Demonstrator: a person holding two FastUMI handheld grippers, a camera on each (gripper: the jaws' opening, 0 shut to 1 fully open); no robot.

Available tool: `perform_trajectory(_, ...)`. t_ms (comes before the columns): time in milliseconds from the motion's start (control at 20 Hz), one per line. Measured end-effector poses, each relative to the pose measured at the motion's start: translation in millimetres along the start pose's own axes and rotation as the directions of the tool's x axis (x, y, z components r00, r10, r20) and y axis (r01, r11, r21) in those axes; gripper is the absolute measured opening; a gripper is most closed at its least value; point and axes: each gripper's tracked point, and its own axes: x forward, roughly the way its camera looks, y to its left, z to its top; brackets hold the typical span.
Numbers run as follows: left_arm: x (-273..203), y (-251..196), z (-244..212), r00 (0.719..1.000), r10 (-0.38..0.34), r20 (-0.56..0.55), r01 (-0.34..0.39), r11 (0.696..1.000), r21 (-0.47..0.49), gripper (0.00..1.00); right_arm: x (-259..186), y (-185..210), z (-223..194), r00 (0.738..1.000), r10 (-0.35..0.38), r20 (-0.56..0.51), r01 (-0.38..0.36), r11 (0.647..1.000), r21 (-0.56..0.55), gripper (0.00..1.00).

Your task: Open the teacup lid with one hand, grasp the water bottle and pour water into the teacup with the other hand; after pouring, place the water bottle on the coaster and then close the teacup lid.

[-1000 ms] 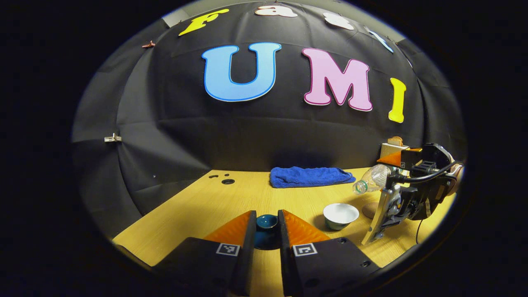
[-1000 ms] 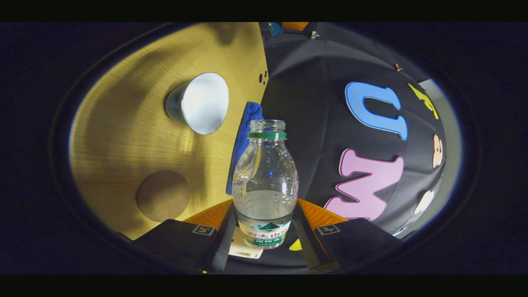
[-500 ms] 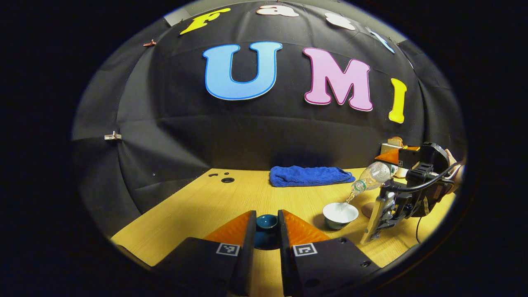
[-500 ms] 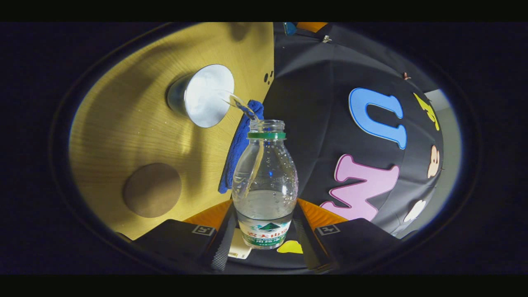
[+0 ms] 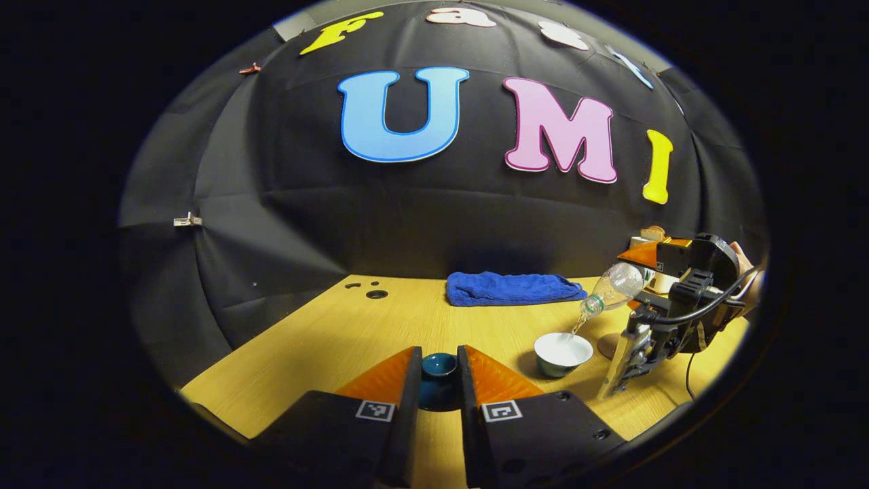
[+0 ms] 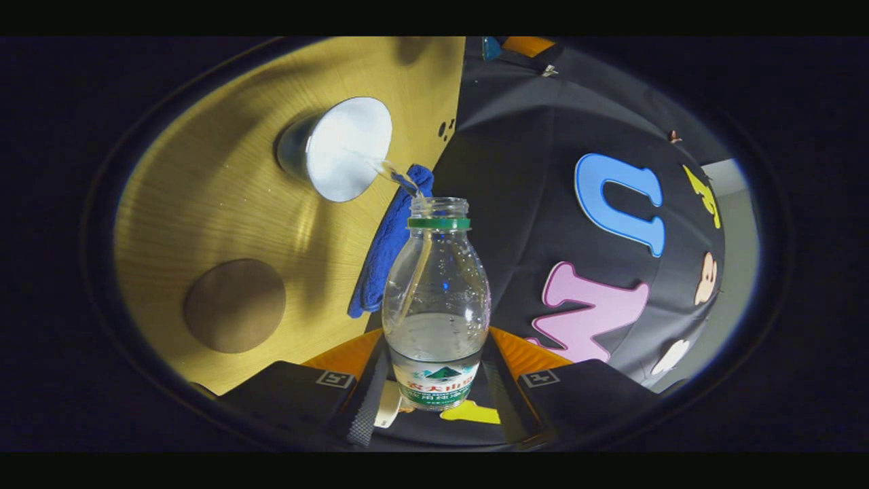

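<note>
The tilted water bottle (image 6: 436,299), clamped in the right gripper (image 6: 436,380) jaws, pours a thin stream into the open teacup (image 5: 563,352) on the bench (image 5: 353,333), beside the round coaster (image 6: 234,305). The left gripper (image 5: 438,380) jaws are clamped on the teacup lid (image 5: 438,367), just above the bench, left of the teacup. A blue towel (image 5: 512,288) lies by the wall.

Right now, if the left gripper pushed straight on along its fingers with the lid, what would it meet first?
Probably nothing soon. The left gripper, shut on the dark teal ceramic teacup lid, points over bare yellow wooden tabletop toward the black cloth wall. The folded blue towel seems just right of that line; depth unclear.
</note>
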Motion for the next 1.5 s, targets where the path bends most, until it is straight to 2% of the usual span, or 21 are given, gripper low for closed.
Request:
perform_trajectory(650, -4.5, 1.6, -2.0, 1.000, 0.003, -0.002, -0.003, 1.000, -0.004, 0.32, 6.3, -17.7, -1.9, 0.997, -0.061, 0.053, 0.067, 0.991, -0.116, 0.74)
perform_trajectory(750, -5.0, 1.7, -1.0, 1.000, 0.004, 0.001, -0.004, 1.000, -0.005, 0.32, 5.7, -22.8, -0.2, 0.995, -0.076, 0.071, 0.086, 0.986, -0.145, 0.70)
perform_trajectory(850, -4.8, 2.7, -1.7, 1.000, 0.005, 0.000, -0.005, 1.000, -0.004, 0.32, 6.9, -25.2, -2.3, 0.993, -0.088, 0.081, 0.101, 0.981, -0.168, 0.73)
perform_trajectory(1150, -7.8, 8.5, -1.7, 1.000, 0.016, -0.002, -0.016, 1.000, -0.025, 0.32, 9.0, -35.0, 0.3, 0.984, -0.139, 0.114, 0.162, 0.961, -0.222, 0.74)
perform_trajectory(1300, -7.4, 8.8, -0.6, 1.000, 0.019, 0.002, -0.019, 0.999, -0.032, 0.32, 6.2, -44.3, 3.6, 0.969, -0.197, 0.147, 0.229, 0.939, -0.257, 0.73)
perform_trajectory(1500, -9.0, 10.6, -0.5, 1.000, 0.025, 0.005, -0.025, 0.999, -0.048, 0.32, 9.5, -48.0, 3.0, 0.957, -0.241, 0.159, 0.280, 0.911, -0.304, 0.73)
